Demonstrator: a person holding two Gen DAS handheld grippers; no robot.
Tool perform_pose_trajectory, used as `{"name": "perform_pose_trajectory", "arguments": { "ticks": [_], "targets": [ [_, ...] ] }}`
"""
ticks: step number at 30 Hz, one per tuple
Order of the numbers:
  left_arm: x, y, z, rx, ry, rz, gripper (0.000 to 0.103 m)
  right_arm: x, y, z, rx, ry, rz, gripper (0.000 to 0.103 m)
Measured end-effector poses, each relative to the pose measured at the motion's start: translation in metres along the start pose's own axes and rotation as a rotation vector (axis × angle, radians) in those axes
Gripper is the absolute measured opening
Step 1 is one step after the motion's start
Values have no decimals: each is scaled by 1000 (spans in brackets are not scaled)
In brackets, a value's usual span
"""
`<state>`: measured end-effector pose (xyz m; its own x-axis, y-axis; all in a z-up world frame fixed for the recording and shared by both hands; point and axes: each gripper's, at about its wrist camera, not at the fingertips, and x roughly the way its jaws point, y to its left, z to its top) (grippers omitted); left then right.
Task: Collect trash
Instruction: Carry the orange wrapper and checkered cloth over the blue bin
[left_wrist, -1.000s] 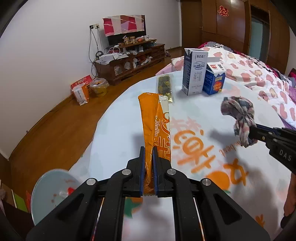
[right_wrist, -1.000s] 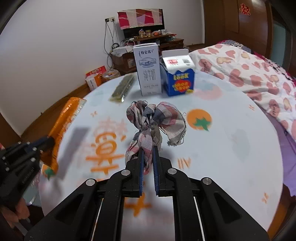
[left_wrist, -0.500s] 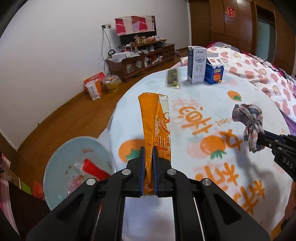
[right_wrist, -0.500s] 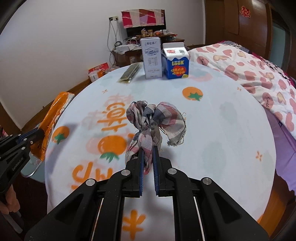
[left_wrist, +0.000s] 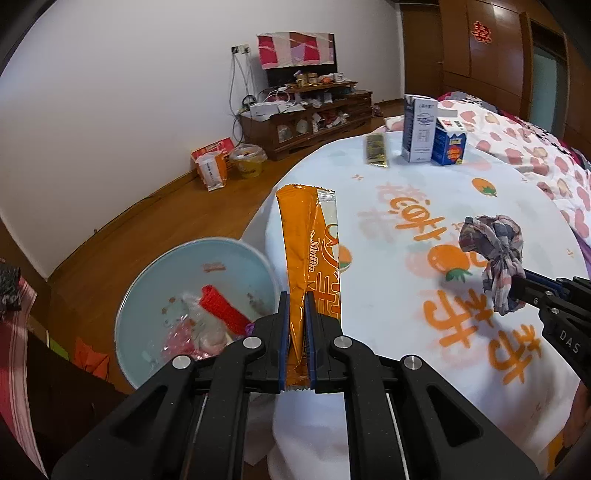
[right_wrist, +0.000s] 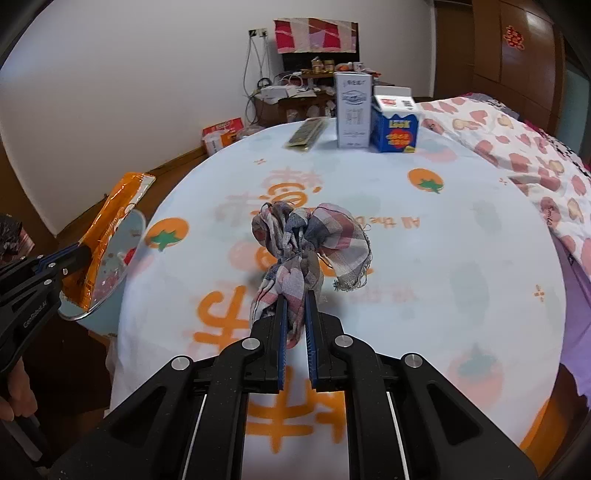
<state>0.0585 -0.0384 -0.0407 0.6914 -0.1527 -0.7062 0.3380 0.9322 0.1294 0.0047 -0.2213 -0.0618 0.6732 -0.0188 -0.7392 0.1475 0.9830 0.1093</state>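
The left gripper (left_wrist: 295, 332) has its fingers clamped on the lower end of a long orange foil snack wrapper (left_wrist: 306, 251), which stands up and away from the fingers. Just left of and below those fingers sits a pale blue round plastic bin (left_wrist: 147, 288) already holding a red ribbed scrap and clear film. The right gripper (right_wrist: 295, 325) has its fingers pinched on the tail of a knotted pink-and-grey plaid cloth scrap (right_wrist: 310, 240), whose bunched knot hangs just beyond the fingertips over the round tabletop (right_wrist: 461, 229) with its orange-fruit print. To do this step well, I would bring the wrapper fully over the bin's mouth before letting go, since its long end could catch the rim and tip out; the cloth can follow after. Well beyond the fingers stand a tall white carton (right_wrist: 352, 110) and a blue carton (right_wrist: 395, 125) reading "LOOK", with a flat dark-and-gold packet (right_wrist: 308, 133) beside them. The wrapper's script is not clearly legible; the cloth print reads partly "All the".
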Motion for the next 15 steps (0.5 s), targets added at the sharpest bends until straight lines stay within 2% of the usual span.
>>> {"name": "perform_pose_trajectory", "arguments": {
  "ticks": [15],
  "targets": [
    [-3, 35, -17, -53, 11, 61, 8, 1, 46, -4, -78, 12, 61, 10]
  ]
}}
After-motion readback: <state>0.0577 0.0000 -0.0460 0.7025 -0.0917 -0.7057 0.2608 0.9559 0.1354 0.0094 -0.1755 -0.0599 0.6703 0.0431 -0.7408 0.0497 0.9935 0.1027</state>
